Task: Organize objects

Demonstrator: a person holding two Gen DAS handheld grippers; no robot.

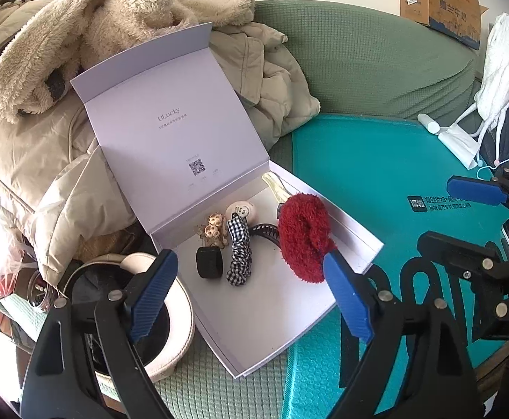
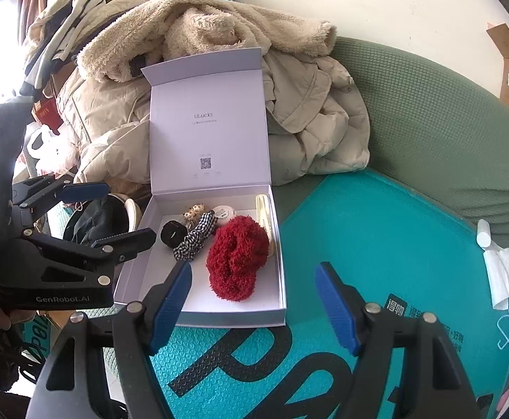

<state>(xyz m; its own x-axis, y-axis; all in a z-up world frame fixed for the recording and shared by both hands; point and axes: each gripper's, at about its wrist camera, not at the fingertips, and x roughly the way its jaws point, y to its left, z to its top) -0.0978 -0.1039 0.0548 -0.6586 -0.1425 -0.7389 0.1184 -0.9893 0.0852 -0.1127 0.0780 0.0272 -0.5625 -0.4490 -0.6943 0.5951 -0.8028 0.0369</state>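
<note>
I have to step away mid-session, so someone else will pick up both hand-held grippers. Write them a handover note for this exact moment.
Left hand-held gripper: open, empty, above the box's near edge.
Right hand-held gripper: open, empty, near the box's front corner.
White box, lid up, sits on the teal mat.
Inside: red fluffy scrunchie, checked scrunchie, black ring, small round tin, pale clip.
Done: these items are boxed.
Left: probably closing the lid.

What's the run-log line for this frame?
left gripper: open, empty | right gripper: open, empty | white box: lid up | red scrunchie: inside box
</note>
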